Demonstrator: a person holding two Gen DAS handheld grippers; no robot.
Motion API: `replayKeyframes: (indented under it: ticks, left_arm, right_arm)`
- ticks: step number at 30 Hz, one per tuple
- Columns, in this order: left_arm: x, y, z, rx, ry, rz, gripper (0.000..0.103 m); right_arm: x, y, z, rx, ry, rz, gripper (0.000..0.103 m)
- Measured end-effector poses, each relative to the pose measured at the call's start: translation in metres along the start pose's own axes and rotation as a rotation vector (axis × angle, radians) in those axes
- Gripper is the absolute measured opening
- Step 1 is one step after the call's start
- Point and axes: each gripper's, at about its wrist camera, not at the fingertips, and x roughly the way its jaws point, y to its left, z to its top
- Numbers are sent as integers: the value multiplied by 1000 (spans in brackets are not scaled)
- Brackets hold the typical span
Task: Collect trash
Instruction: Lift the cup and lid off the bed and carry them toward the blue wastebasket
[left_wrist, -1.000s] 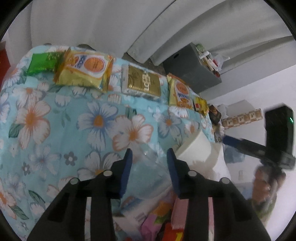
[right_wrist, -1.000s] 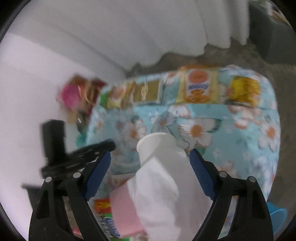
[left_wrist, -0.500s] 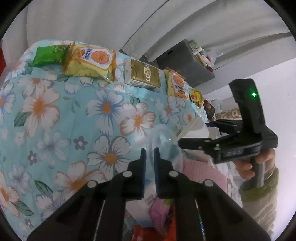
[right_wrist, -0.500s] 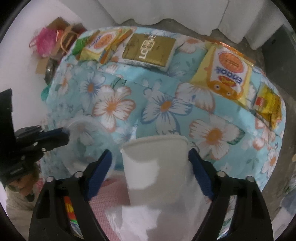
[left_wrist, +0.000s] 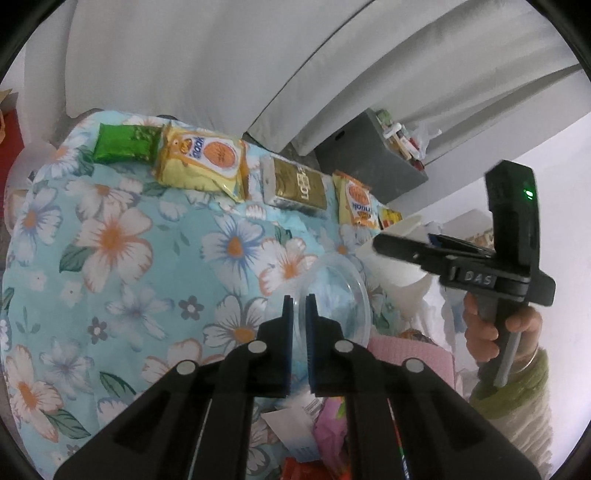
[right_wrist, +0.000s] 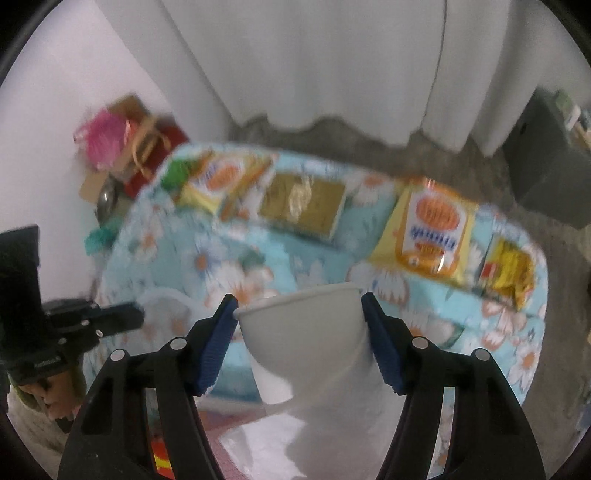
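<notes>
Left gripper (left_wrist: 299, 308) now pinching clear cup (left_wrist: 341, 295), gold "LOTTE" pack (left_wrist: 298, 186)

- Two grippers: the left gripper (left_wrist: 299, 308) and the right gripper (right_wrist: 298, 332).
- One clear plastic cup (left_wrist: 338, 291), near, right of the middle.
- One white paper cup (right_wrist: 310, 343), just right of the clear one.
- Two yellow snack packets with an orange circle: one far left (left_wrist: 203, 162), one far right (left_wrist: 356, 201).
- One green packet (left_wrist: 123, 144), at the far left end of the row.
- One gold packet (left_wrist: 295, 186), far, between the two yellow ones.
- One small yellow-and-red packet (right_wrist: 508, 267), at the far right end.
- One flowered cloth (left_wrist: 122, 258) under everything.
- One grey box (left_wrist: 365, 158), far right, behind the cloth.
</notes>
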Motion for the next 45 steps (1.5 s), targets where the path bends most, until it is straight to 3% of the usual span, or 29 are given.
replayKeyframes:
  ticks: [4,7,10,14,16,25,32,38,45]
  left_arm:
    - [-10,5,1,-22,-23,-20,6]
    - [-14,7,0,-33,-40,-29,5]
    - [-16,8,-1,-39,-48,-35,5]
    - [-20,7,-4,-41,-55,-48,5]
    - [-22,8,-5,-41,-62,-49,6]
    - [-42,10,-11,-59,-108,-53,5]
    - [-84,-22,-33,46,-206,-51,5]
    - [-103,-80,-67,163,-228,-115,6]
    - [-69,-184,-130,368,-152,-187,6]
  right_arm:
    - [-14,1,6,59,-126,41,64]
    - [-21,-4,8,134,-196,131,64]
    - [-24,-11,7,212,-232,267,65]
    - [-22,-22,3,323,-213,530,65]
    - [-26,-20,-1,313,-212,561,66]
    - [-64,-6,-41,261,-303,490,62]
    - [-125,-12,-105,284,-467,431,61]
    - [-169,-27,-190,384,-562,316,60]
    - [-210,-68,-324,658,-647,161,60]
